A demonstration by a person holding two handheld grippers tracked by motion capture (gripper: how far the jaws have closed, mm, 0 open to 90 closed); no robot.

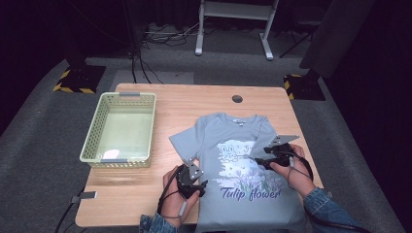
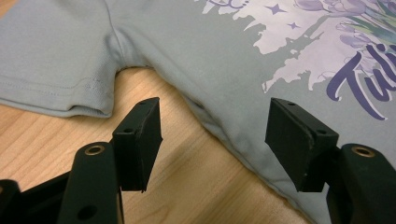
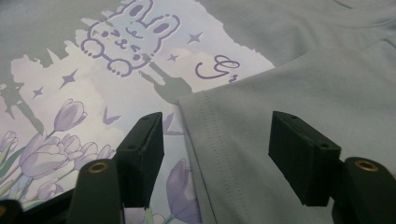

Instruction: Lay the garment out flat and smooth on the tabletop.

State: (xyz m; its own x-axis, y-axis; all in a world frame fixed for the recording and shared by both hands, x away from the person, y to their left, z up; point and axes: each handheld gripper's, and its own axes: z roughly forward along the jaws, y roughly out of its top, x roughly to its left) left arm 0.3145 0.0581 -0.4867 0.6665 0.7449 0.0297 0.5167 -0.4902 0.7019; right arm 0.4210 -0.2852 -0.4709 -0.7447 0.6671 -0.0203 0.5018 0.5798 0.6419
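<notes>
Black tongs rose from the bottom of both gripper views, and each pair stood apart with nothing pinched between the pads. Your left tongs (image 2: pixel 212 142) hovered over the side seam of the grey T-shirt (image 2: pixel 224 56), one jaw above bare wood and the other above the cloth, just below the armpit where the left sleeve (image 2: pixel 51 60) lay flat. In the high view the same left tongs (image 1: pixel 200 187) sat at the shirt's near-left edge, with your left hand (image 1: pixel 177 201) behind them on the counter (image 1: pixel 131 194).

Your right tongs (image 3: pixel 215 156) hung over the right sleeve (image 3: pixel 299 93), which lay folded inward across the chest, its stitched hem running between the jaws. Beside that hem showed the print (image 3: pixel 93 93): a pale rabbit, small stars and purple tulips. From above, the right tongs (image 1: pixel 256 160) pointed left over that folded sleeve, your right hand (image 1: pixel 291 170) gripping them at the shirt's right side.

The T-shirt (image 1: pixel 243 160) lay face up on the right half of the counter, collar away from you, hem at the near edge, with "Tulip flower" written across its lower front. Well apart to the left stood a pale green basket (image 1: pixel 94 131) on the counter.
</notes>
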